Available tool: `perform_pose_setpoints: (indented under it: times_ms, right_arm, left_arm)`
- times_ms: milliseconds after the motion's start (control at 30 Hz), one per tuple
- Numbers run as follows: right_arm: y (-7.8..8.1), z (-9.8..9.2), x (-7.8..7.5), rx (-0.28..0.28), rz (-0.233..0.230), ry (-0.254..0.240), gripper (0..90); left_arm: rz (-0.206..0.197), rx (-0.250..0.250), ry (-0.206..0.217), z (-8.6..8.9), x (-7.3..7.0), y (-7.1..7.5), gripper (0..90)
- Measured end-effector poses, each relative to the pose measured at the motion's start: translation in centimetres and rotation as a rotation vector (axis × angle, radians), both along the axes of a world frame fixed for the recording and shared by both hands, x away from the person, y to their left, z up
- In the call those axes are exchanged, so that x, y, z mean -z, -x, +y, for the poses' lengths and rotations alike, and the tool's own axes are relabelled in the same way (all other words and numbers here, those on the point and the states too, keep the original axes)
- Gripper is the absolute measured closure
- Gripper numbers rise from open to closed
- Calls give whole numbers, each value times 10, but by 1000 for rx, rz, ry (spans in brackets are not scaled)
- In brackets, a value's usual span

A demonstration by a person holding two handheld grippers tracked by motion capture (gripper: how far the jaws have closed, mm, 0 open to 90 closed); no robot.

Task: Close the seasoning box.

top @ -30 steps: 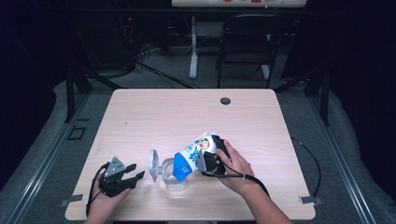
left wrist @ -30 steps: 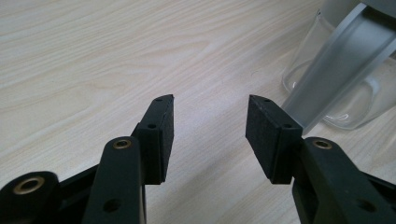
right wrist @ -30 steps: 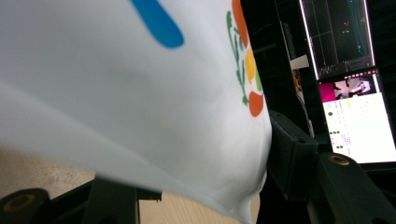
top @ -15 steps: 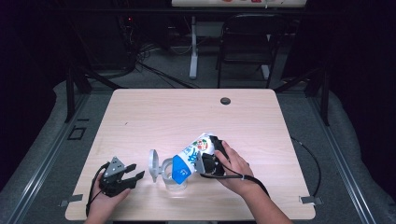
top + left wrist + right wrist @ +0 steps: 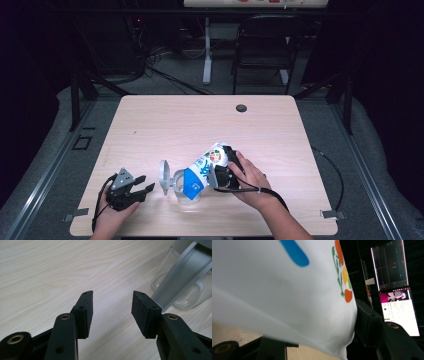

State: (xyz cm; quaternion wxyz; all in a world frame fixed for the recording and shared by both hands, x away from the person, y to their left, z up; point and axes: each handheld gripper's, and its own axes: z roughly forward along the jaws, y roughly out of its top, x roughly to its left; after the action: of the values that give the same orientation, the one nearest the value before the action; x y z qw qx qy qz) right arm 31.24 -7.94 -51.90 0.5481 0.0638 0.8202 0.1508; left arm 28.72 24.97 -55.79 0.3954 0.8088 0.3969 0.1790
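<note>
Left gripper (image 5: 142, 186) low, jaws apart — right gripper (image 5: 216, 176) clamped, tilted.

Black left hand-held gripper (image 5: 131, 188): grey plate on top, brass-ringed screw holes, black cable (trailing).

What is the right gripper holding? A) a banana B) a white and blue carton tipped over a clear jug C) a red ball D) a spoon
B: the right gripper is clamped on the white and blue carton, tilted with its top over the clear jug.
</note>
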Motion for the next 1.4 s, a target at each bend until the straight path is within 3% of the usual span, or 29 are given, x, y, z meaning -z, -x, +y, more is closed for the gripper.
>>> perform_pose_setpoints:
  times_ms: [433, 1400]
  right_arm:
    - [1, 2, -3, -8, -14, 40, 458]
    - [0, 3, -6, -22, -20, 65, 460]
  left_arm:
    - [-2, 4, 0, 0, 0, 0, 526]
    - [0, 2, 3, 0, 0, 0, 522]
